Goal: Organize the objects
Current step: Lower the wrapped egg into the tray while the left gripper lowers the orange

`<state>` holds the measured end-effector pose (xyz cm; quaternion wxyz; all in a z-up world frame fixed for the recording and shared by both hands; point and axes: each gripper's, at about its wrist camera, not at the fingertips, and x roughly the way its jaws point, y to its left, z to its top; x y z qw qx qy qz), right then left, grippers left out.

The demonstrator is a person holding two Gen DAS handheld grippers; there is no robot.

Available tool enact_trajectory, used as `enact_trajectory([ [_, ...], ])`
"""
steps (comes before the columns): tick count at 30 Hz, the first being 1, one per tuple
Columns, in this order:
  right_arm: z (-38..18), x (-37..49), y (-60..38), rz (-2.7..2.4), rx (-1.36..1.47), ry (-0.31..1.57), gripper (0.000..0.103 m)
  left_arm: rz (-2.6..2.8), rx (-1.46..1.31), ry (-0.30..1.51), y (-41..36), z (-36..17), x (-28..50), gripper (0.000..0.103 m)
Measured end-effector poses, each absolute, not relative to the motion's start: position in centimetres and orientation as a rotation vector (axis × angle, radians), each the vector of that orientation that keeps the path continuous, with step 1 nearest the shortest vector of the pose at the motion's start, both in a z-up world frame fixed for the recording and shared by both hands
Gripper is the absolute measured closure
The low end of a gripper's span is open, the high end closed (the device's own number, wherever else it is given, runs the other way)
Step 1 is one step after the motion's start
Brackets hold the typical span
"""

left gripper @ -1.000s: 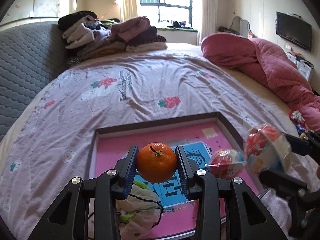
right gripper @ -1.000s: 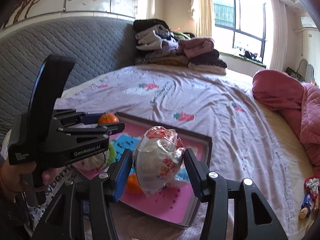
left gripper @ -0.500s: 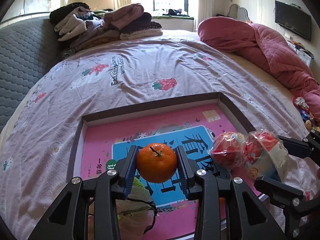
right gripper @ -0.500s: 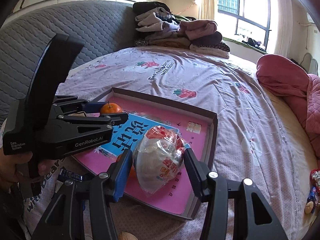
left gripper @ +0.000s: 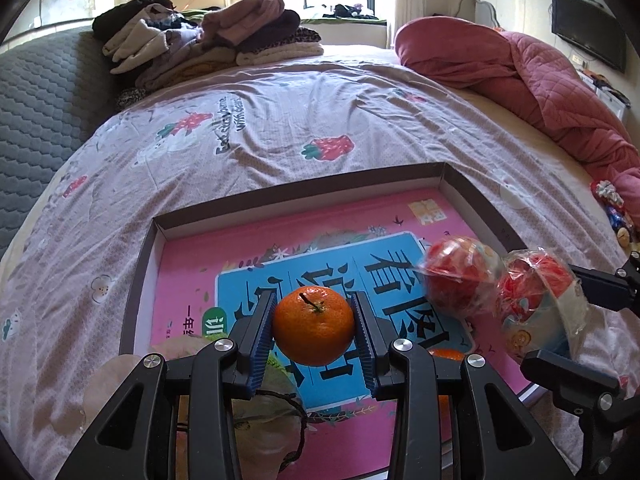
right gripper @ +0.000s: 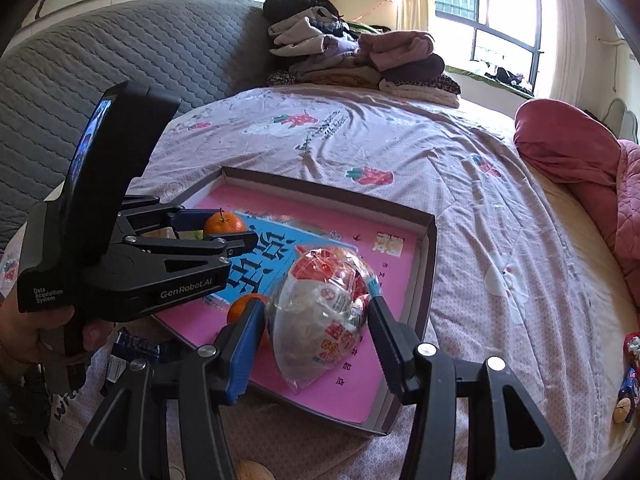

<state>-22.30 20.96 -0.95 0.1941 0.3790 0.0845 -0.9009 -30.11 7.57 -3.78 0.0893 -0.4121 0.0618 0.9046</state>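
Observation:
My left gripper point(left gripper: 314, 334) is shut on a small orange point(left gripper: 313, 330), which hangs just above the pink-lined tray point(left gripper: 300, 190) on the bed. In the right wrist view this gripper point(right gripper: 236, 229) comes in from the left with the orange point(right gripper: 223, 222) over the tray's left part. My right gripper point(right gripper: 320, 320) is shut on a clear-wrapped red and white snack point(right gripper: 324, 312), low over the tray's near right side point(right gripper: 430, 264). A second wrapped snack point(left gripper: 460, 276) and another orange point(right gripper: 246, 306) lie in the tray.
A pale drawstring pouch point(left gripper: 260, 420) lies at the tray's near left. Folded clothes point(left gripper: 208, 36) are piled at the bed's far end, with a pink quilt point(left gripper: 540, 76) to the right. Small toys point(right gripper: 630, 364) sit at the right edge. A hand point(right gripper: 24, 340) holds the left gripper.
Both grippers have sunk toward the tray with their loads still held. The tray now fills more of each view.

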Motion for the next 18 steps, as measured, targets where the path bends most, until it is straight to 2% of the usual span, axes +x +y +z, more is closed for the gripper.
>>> enact_trajectory([
  [18, -3.0, -23.3, 21.2, -2.520, 1.132, 0.235, 0.050, 2.645, -1.287, 0.249, 8.3, -5.3, -30.7, 0.064],
])
